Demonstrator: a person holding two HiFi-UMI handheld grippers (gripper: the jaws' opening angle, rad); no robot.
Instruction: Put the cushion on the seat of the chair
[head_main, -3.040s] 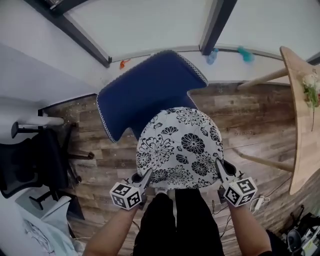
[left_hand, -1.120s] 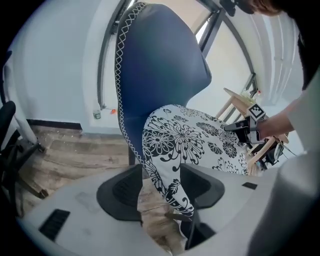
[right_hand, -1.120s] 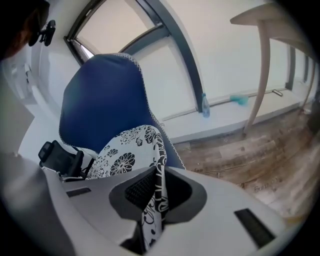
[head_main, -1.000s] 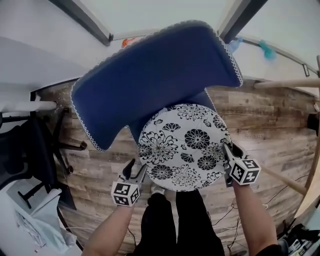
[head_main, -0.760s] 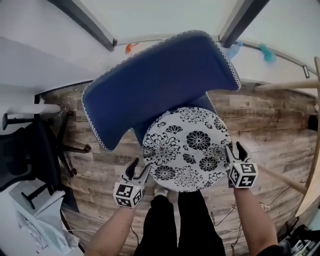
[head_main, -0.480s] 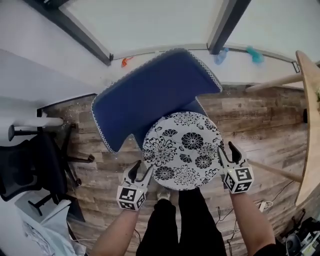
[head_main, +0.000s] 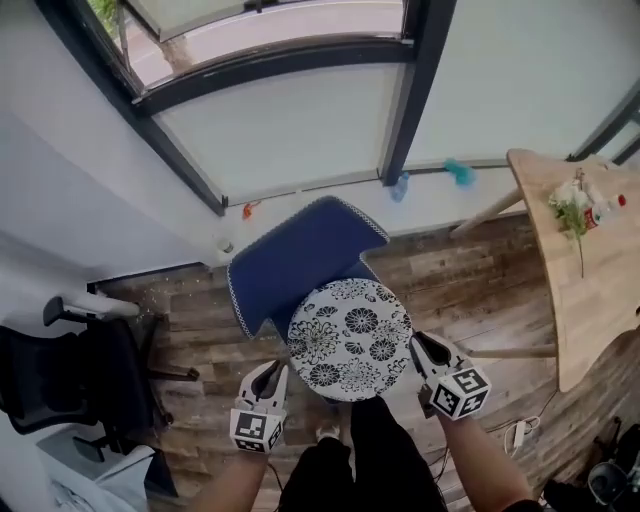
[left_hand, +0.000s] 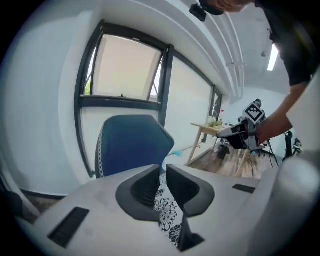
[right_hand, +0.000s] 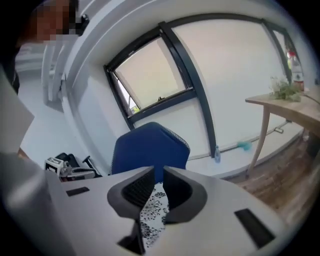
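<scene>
A round white cushion (head_main: 350, 338) with black flowers hangs between my two grippers, over the seat of the blue chair (head_main: 295, 255). Whether it touches the seat I cannot tell, as the seat is hidden under it. My left gripper (head_main: 272, 375) is shut on its left edge, where a strip of the flowered cloth (left_hand: 167, 215) runs between the jaws. On the right edge my right gripper (head_main: 420, 350) is shut too, with the cloth (right_hand: 151, 212) in its jaws. The chair's back (left_hand: 130, 142) (right_hand: 150, 145) rises beyond both pairs of jaws.
A light wooden table (head_main: 580, 270) with flowers and a bottle stands at the right. A black office chair (head_main: 70, 380) sits at the left. Behind the blue chair is a window wall with a small blue bottle (head_main: 400, 186) at its foot. The floor is wood planks.
The head view has pulled back, so chair and cushion look smaller. In both gripper views the chair back is now farther off. Both grippers still hold the cushion's edges.
</scene>
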